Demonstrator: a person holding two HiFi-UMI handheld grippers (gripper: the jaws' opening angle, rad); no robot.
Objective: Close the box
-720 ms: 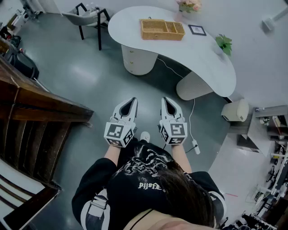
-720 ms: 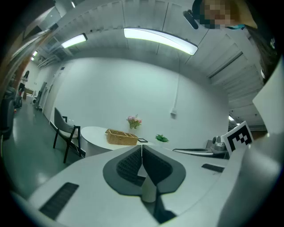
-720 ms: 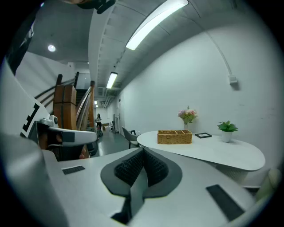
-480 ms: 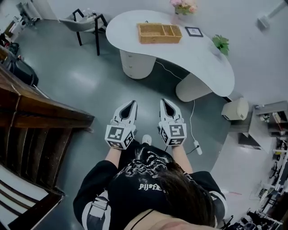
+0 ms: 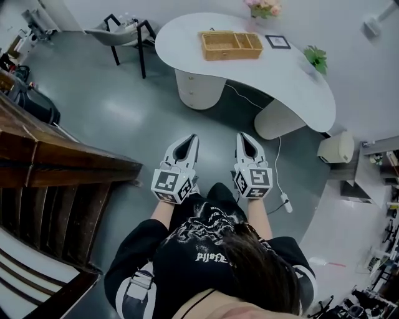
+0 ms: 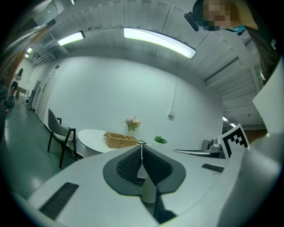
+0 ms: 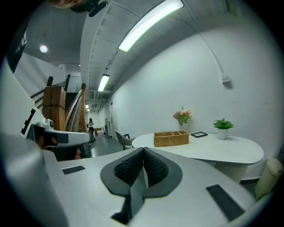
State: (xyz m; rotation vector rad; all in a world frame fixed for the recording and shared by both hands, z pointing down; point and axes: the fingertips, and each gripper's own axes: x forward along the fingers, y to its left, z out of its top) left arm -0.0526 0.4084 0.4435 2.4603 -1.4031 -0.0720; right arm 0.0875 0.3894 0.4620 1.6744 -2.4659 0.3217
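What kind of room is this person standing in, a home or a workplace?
Probably a workplace lobby or showroom: a curved white table dressed with a wicker box, flowers and a potted plant, a wooden staircase, and a bare grey floor under strip lights.

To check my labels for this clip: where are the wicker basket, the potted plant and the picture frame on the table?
wicker basket (image 5: 228, 55), head view, on its front wall.
potted plant (image 5: 317, 58), head view, on the leaves.
picture frame (image 5: 277, 42), head view, on its centre.
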